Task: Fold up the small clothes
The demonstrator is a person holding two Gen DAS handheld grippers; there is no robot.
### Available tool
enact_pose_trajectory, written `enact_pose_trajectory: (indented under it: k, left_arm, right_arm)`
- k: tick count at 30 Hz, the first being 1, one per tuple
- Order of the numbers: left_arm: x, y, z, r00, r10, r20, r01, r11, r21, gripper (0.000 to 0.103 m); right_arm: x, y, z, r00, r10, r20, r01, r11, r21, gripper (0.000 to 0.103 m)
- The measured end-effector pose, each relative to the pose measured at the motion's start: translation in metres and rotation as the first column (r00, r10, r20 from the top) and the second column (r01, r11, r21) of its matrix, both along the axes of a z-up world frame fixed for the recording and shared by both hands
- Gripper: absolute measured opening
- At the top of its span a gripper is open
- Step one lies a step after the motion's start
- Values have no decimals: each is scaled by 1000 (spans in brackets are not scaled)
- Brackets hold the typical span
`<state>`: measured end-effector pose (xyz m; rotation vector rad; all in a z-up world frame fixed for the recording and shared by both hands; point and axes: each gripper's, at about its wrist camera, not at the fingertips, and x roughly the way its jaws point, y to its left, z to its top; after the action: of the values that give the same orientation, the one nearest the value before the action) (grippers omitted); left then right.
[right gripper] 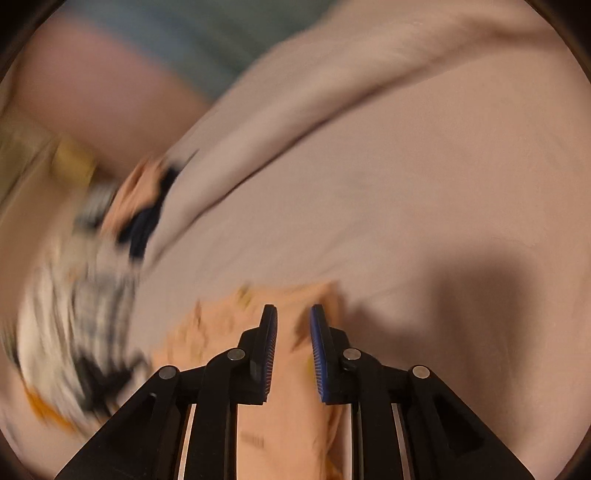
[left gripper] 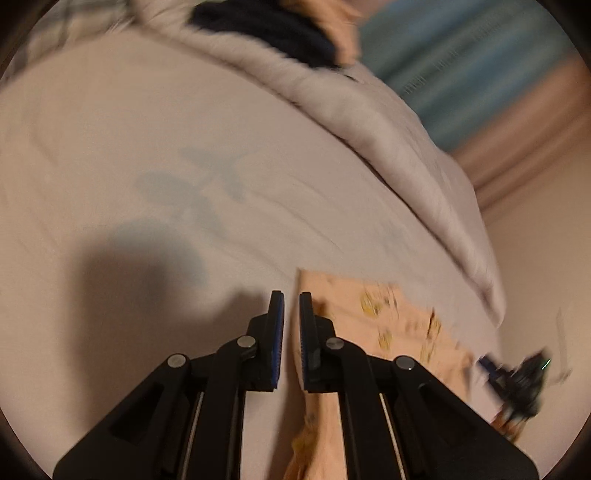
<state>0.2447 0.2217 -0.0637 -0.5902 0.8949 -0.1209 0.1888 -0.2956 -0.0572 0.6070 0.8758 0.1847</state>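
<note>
A peach garment with yellow prints (left gripper: 388, 325) lies on the pale bed sheet (left gripper: 166, 129), low and right in the left wrist view. My left gripper (left gripper: 291, 306) is at the garment's left edge, jaws all but together, and a fold of the cloth hangs under them. In the right wrist view the same garment (right gripper: 221, 325) spreads to the left of my right gripper (right gripper: 293, 317). Its jaws stand a little apart with peach cloth lying between the pads, not pinched. A dark blurred shape (left gripper: 517, 384) at the garment's far end looks like the other gripper.
A thick folded duvet (left gripper: 388, 147) runs as a ridge along the sheet's far side. On it lie a dark garment (left gripper: 266, 26) and peach and navy clothes (right gripper: 140, 206). A blurred black-and-white shape (right gripper: 74, 314) is at the left. Motion blurs both views.
</note>
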Motion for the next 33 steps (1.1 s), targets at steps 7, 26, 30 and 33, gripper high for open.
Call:
enact_pose_trajectory:
  k: [7, 26, 30, 33]
  left_arm:
    - [-11, -92, -3, 940, -341, 12, 339, 936, 95, 6]
    - [78, -99, -16, 989, -150, 1, 150, 987, 59, 9]
    - [43, -87, -2, 972, -227, 60, 221, 971, 89, 9]
    - [33, -90, -10, 943, -330, 28, 326, 940, 101, 12]
  right_arm:
    - [-2, 88, -15, 946, 322, -22, -321, 931, -172, 18]
    - [63, 95, 5, 986, 163, -24, -158, 892, -423, 18]
    - [31, 94, 7, 965, 261, -21, -249, 889, -384, 18]
    - [22, 109, -1, 931, 354, -84, -359, 855, -373, 18]
